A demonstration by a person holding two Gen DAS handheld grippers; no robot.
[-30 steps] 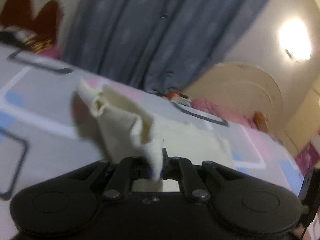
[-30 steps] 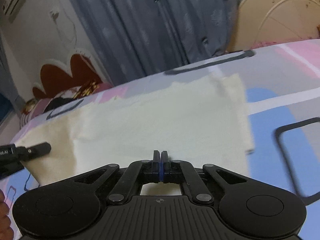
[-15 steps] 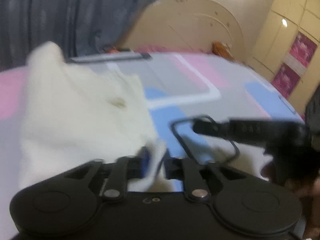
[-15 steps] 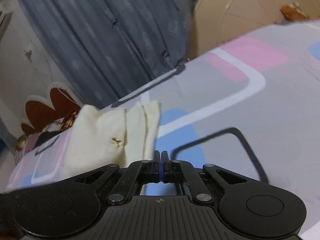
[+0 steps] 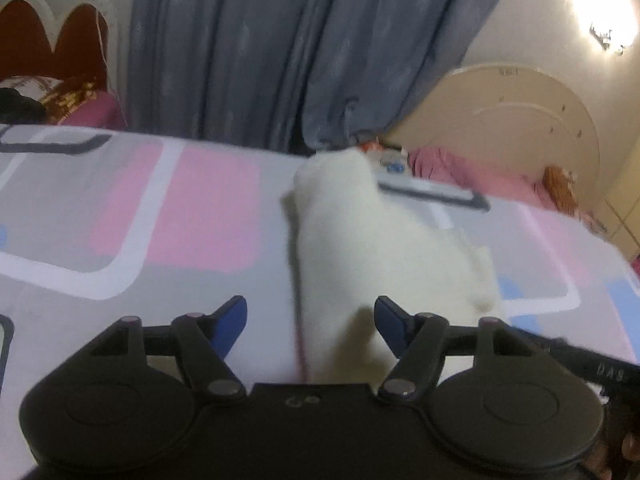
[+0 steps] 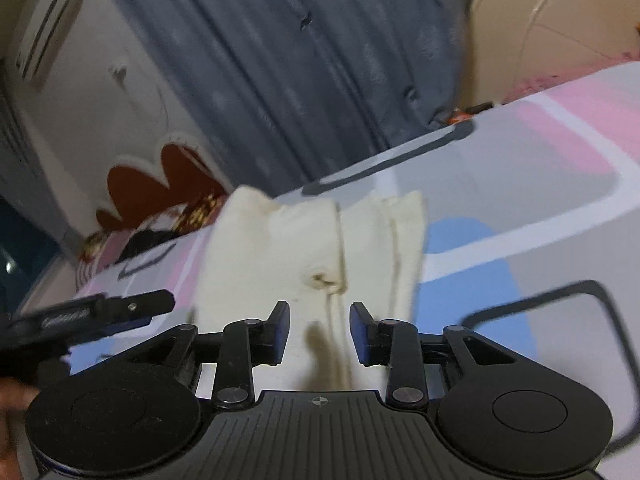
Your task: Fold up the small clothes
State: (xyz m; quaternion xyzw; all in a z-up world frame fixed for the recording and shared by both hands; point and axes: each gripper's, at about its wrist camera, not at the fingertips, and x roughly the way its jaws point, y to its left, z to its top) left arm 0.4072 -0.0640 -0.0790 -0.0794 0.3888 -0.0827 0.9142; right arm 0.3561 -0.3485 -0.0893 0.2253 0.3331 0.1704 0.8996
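A small cream-white garment [image 5: 360,256] lies folded into a narrow strip on the patterned bedsheet [image 5: 192,216]. My left gripper [image 5: 310,322] hovers over its near end, jaws opening, with the cloth lying loose between the blue pads and neither pad pressing on it. In the right wrist view the same garment [image 6: 304,256] shows its folded layers and a small stain. My right gripper [image 6: 320,334] is at the near edge, jaws opening, cloth beneath the gap but not pinched. The left gripper's finger [image 6: 120,306] pokes in at the left.
The bed carries a grey, pink and blue sheet [image 6: 520,216]. Grey-blue curtains [image 5: 304,52] hang behind it. A cream headboard [image 5: 516,120] stands at the right, a red scalloped headboard [image 5: 52,40] with pillows at the left. A wall lamp [image 5: 604,28] glows.
Both grippers have let go of the cloth and their jaws have spread. The garment, lifted and held a second ago, now lies folded over on the bed.
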